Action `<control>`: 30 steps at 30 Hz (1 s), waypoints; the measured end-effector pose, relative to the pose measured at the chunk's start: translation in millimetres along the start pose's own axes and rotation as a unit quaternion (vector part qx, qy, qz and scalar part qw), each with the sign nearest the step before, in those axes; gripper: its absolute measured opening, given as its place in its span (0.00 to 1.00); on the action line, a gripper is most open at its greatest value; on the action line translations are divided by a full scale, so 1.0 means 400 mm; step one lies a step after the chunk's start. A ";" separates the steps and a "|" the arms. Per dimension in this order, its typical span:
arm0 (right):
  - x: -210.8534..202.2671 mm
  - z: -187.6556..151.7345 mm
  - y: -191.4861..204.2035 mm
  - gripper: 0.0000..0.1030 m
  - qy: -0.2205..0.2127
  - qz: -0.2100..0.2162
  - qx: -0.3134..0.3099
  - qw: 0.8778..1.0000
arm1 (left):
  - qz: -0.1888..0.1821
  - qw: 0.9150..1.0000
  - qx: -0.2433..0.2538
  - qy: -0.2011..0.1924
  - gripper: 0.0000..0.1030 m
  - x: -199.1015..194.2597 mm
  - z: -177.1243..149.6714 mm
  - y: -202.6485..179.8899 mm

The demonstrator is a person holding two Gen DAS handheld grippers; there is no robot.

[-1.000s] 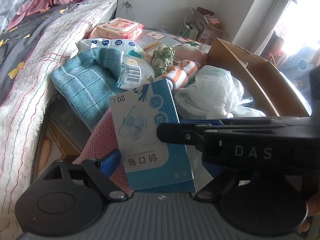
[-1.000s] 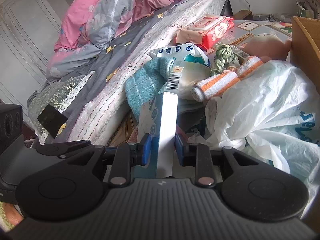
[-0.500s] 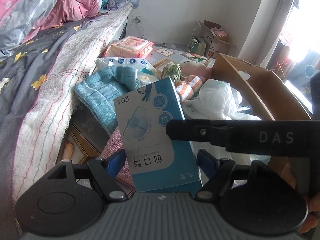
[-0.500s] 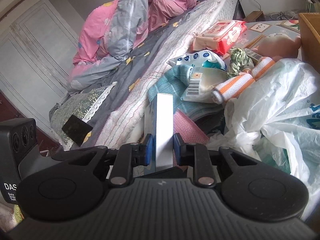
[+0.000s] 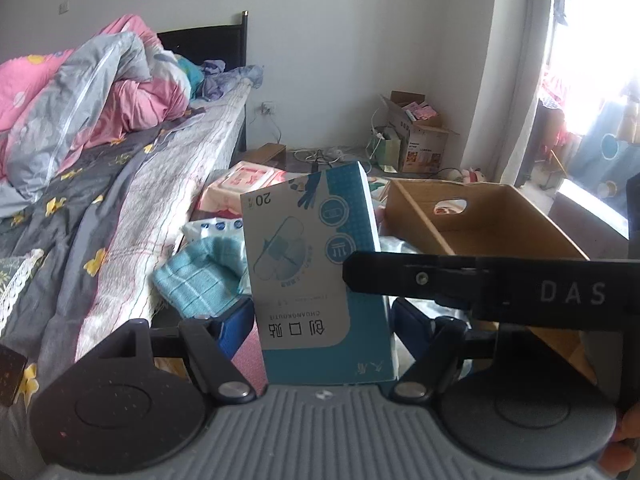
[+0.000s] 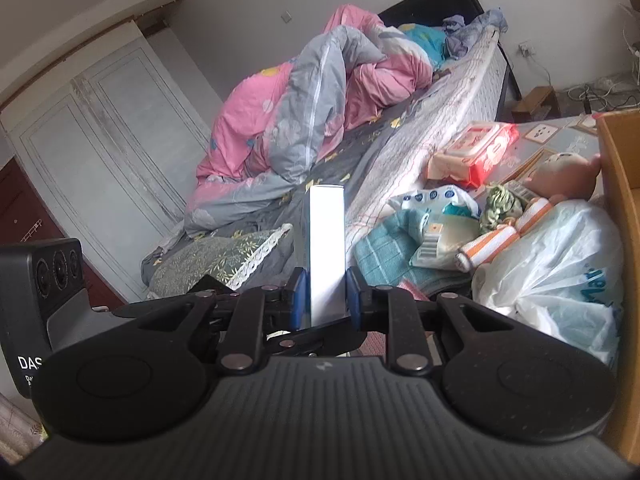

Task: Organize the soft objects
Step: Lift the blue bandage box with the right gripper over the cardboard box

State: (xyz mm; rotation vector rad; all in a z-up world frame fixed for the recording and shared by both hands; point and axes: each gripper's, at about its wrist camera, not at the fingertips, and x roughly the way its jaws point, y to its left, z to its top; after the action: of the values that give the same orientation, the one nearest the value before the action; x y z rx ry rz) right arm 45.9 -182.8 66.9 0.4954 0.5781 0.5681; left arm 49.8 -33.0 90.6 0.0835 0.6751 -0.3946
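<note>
Since a second ago both grippers have lifted the blue bandage box (image 5: 316, 280) clear of the pile, so bed and wall now fill the background. Left of the box lies the teal towel (image 5: 196, 276). The left gripper (image 5: 322, 320) has its jaws closing wide around the box, pads not yet pressing. The right gripper (image 6: 325, 294) is clamped narrow on the box's thin edge. Right of the box stands the cardboard crate (image 5: 480, 216).

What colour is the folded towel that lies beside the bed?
The folded towel is teal with a faint check pattern; the right wrist view shows it best.
</note>
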 end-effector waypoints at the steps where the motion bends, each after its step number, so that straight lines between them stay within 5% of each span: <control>1: -0.021 0.009 -0.004 0.19 -0.008 -0.001 0.001 1.000 | -0.007 1.000 0.005 -0.001 0.74 0.003 0.014 -0.016; 8: -0.179 0.101 -0.094 0.18 -0.060 -0.044 0.015 0.997 | -0.075 0.996 0.055 0.004 0.70 0.104 0.160 -0.183; 14: -0.278 0.201 -0.316 0.18 -0.078 -0.100 0.082 0.988 | -0.117 0.986 0.101 0.056 0.71 0.305 0.272 -0.379; 23: -0.255 0.242 -0.792 0.18 -0.004 -0.144 0.236 0.961 | -0.120 0.964 0.126 0.203 0.70 0.698 0.285 -0.585; 30: -0.166 0.255 -0.954 0.19 0.041 -0.211 0.222 0.951 | -0.114 0.954 0.114 0.252 0.73 0.838 0.252 -0.616</control>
State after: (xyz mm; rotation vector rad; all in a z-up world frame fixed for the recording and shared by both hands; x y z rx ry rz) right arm 198.5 -533.0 -54.3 0.7498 0.8707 0.0440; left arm 253.5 -390.7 -26.9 0.3358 1.1472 -0.6841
